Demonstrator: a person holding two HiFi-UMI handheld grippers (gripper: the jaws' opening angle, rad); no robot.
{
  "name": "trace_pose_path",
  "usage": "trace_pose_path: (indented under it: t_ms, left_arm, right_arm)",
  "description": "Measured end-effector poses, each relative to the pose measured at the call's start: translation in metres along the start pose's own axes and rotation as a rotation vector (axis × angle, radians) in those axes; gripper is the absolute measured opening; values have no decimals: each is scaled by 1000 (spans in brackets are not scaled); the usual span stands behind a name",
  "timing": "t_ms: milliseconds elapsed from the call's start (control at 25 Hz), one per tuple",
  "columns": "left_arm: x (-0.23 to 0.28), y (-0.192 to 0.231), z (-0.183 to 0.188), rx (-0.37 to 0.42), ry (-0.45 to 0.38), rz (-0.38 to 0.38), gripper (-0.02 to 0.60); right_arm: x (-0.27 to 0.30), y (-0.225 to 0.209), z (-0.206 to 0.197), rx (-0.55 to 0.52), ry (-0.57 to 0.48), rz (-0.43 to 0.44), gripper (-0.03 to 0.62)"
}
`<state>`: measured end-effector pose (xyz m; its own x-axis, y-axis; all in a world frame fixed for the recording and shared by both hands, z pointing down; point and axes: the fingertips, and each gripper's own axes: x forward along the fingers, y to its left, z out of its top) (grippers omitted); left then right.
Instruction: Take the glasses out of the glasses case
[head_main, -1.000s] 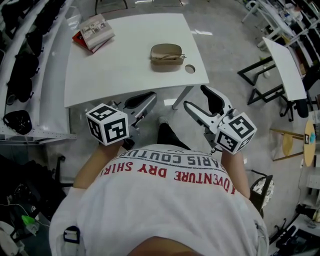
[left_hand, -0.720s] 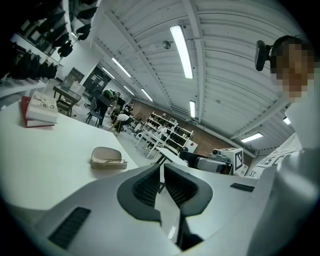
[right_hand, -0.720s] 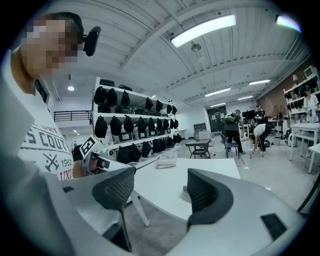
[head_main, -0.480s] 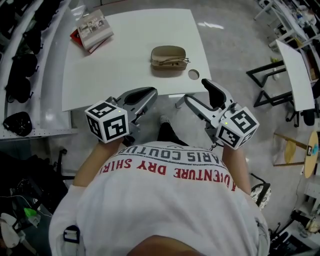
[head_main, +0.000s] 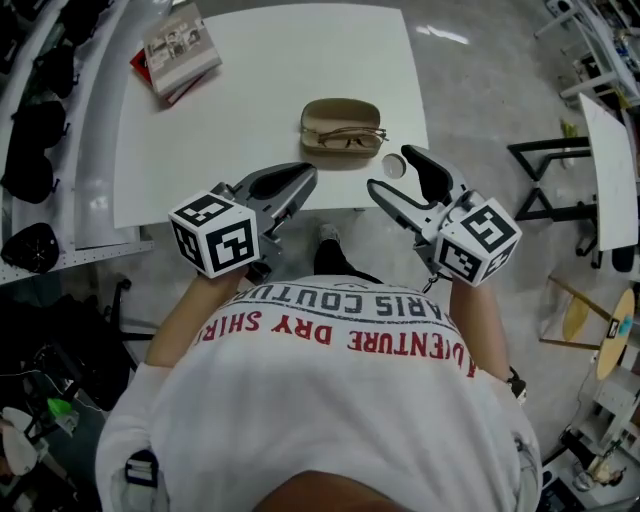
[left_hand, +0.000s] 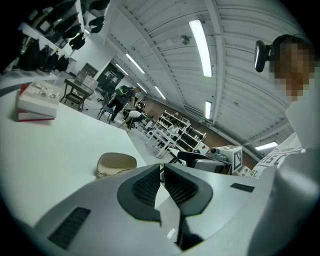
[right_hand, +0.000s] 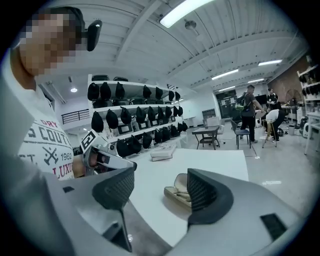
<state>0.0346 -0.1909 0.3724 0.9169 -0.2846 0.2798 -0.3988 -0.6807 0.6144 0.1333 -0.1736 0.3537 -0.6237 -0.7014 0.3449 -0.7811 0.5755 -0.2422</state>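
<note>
Glasses (head_main: 352, 137) lie inside the open glasses case (head_main: 338, 110) on the white table (head_main: 250, 90). Just short of the case, the left gripper (head_main: 304, 176) hovers with jaws pressed together, empty; the right gripper (head_main: 392, 170) gapes wide, empty.

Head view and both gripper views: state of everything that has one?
glasses case: open, flat on the table
glasses: lying in the case, not yet taken out
left gripper: jaws together, nothing between them
right gripper: jaws apart, empty, short of the case
books: closed, stacked at the table's far left corner
</note>
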Motion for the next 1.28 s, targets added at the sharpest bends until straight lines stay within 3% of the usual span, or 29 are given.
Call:
trace_pose_path:
  t_ms: [560,920,1280]
  left_arm:
    - [37,53,16,-56,-5,107,48]
    - [42,82,11,-104,-15,195,47]
    - [47,98,8,-119,-30,243,48]
  right_arm:
    - [64,-66,-23,-97,214,110,313]
    - [102,-85,-59,-122,356,210,313]
    - [128,-96,-94,-227,505,292,311]
